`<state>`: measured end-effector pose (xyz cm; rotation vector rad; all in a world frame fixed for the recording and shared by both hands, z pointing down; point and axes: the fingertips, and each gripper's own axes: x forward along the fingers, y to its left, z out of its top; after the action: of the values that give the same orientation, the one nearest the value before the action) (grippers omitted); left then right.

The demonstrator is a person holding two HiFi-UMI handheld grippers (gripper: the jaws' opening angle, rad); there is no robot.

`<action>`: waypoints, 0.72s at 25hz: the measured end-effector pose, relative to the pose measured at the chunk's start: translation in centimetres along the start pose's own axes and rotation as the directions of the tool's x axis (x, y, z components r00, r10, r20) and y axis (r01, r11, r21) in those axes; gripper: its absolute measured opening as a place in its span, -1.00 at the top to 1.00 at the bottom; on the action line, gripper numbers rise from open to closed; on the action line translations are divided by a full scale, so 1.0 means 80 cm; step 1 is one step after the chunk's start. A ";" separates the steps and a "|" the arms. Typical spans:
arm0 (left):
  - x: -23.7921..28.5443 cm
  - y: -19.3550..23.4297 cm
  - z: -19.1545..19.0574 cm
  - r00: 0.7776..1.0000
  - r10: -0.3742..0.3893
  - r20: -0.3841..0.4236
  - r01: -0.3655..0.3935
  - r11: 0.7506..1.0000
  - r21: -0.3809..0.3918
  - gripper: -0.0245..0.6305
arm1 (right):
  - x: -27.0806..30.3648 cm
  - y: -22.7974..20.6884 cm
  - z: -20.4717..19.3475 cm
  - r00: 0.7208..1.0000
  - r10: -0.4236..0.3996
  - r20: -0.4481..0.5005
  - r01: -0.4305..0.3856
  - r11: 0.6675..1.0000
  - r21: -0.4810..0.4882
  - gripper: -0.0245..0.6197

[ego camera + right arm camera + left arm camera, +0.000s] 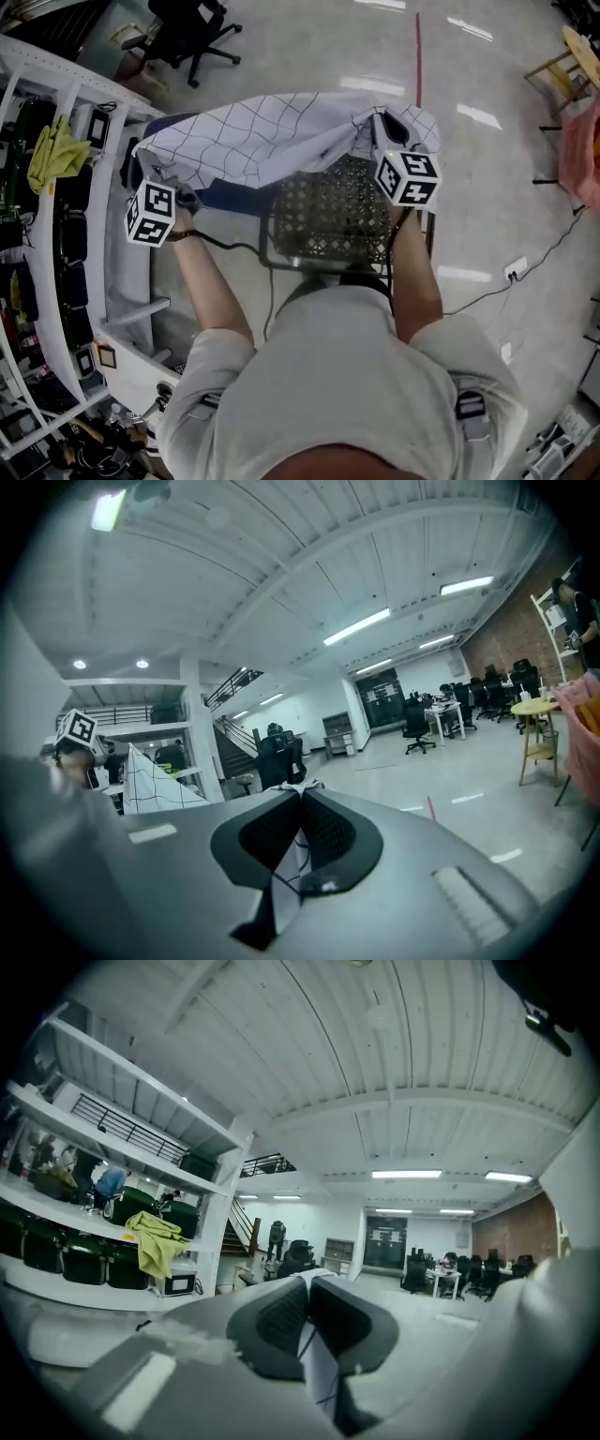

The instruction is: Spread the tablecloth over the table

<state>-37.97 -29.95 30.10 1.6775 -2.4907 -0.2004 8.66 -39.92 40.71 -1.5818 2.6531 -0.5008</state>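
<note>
A white tablecloth (272,136) with a dark grid hangs stretched between my two grippers, above a black lattice crate (337,216) and a blue surface (234,197). My left gripper (153,167) is shut on the cloth's left end; in the left gripper view its jaws (307,1283) pinch a strip of the cloth (323,1372). At the right end my right gripper (380,127) is shut on the cloth as well, and a fold (284,874) shows between its jaws (300,799). The right gripper view also catches the left gripper's marker cube (77,728) and the cloth's far part (150,785).
A white shelf rack (56,281) runs along the left, with a yellow-green rag (52,155) on it. A black office chair (187,33) stands behind. On the right are a wooden stool (562,66), something pink (581,155) and a floor cable (514,270).
</note>
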 end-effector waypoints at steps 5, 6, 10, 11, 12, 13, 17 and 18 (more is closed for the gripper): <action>0.017 -0.059 -0.070 0.987 -0.102 -0.123 0.107 0.993 0.040 0.85 | -0.036 -0.064 0.017 0.994 -0.109 0.029 0.108 0.994 0.021 0.90; 0.027 -0.077 -0.083 0.980 -0.137 -0.146 0.144 0.989 0.042 0.85 | -0.046 -0.086 0.029 0.988 -0.151 0.042 0.150 0.988 0.030 0.90; 0.062 -0.171 -0.145 0.932 -0.280 -0.230 0.291 0.957 0.015 0.85 | -0.080 -0.188 0.054 0.949 -0.313 0.033 0.313 0.950 0.006 0.90; 0.073 -0.192 -0.155 0.921 -0.304 -0.242 0.312 0.950 -0.006 0.85 | -0.081 -0.209 0.059 0.941 -0.339 0.020 0.340 0.940 -0.016 0.90; 0.085 -0.212 -0.160 0.914 -0.323 -0.247 0.326 0.945 -0.029 0.85 | -0.077 -0.226 0.067 0.934 -0.358 0.009 0.358 0.933 -0.040 0.90; 0.099 -0.230 -0.156 0.910 -0.336 -0.244 0.334 0.941 -0.052 0.85 | -0.070 -0.238 0.080 0.930 -0.369 0.003 0.368 0.928 -0.063 0.90; 0.152 -0.281 -0.049 0.928 -0.361 -0.096 0.353 0.931 -0.093 0.85 | -0.045 -0.264 0.192 0.925 -0.369 0.095 0.378 0.919 -0.110 0.90; 0.160 -0.282 -0.007 0.932 -0.360 -0.039 0.355 0.930 -0.095 0.85 | -0.047 -0.265 0.228 0.921 -0.364 0.134 0.380 0.917 -0.123 0.90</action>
<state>-22.06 -50.22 26.96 2.0559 -2.0843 -0.2888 31.79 -50.83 28.72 -2.1093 2.3601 -0.2151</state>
